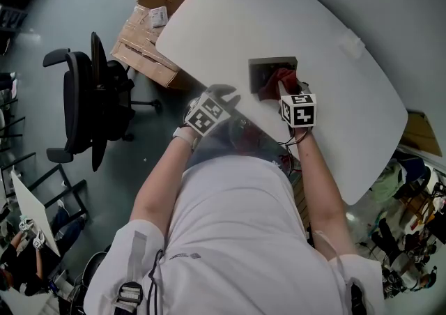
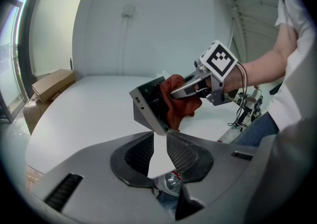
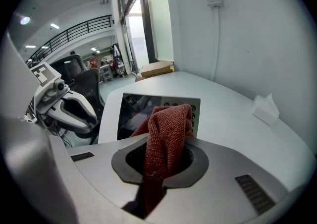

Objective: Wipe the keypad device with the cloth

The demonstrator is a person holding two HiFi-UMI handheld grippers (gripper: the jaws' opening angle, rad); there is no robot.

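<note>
Red woven cloth [image 3: 166,136] is pinched in the closed right gripper [image 2: 179,90], its loose end bunched up against the dark face of the keypad device [image 3: 136,111]. The cloth covers the middle of that face. Small round buttons show along the top of the face and down one side, beside the cloth.

The device, a grey wedge-shaped housing with a sloping front, stands on the white surface [image 1: 230,14] directly ahead of the person. The left gripper [image 2: 159,148] is held to the left of the device and near its corner. In the head view it is apart from the housing. Its jaws are parted by a narrow gap with nothing in them, and bare surface shows between them.

A crumpled white tissue [image 3: 266,109] lies on the surface well to the device's right. Off the surface, on the device's left, cardboard boxes [image 1: 150,35] sit on the floor by the surface's edge. A black office chair [image 1: 87,101] stands further out on the same side.
</note>
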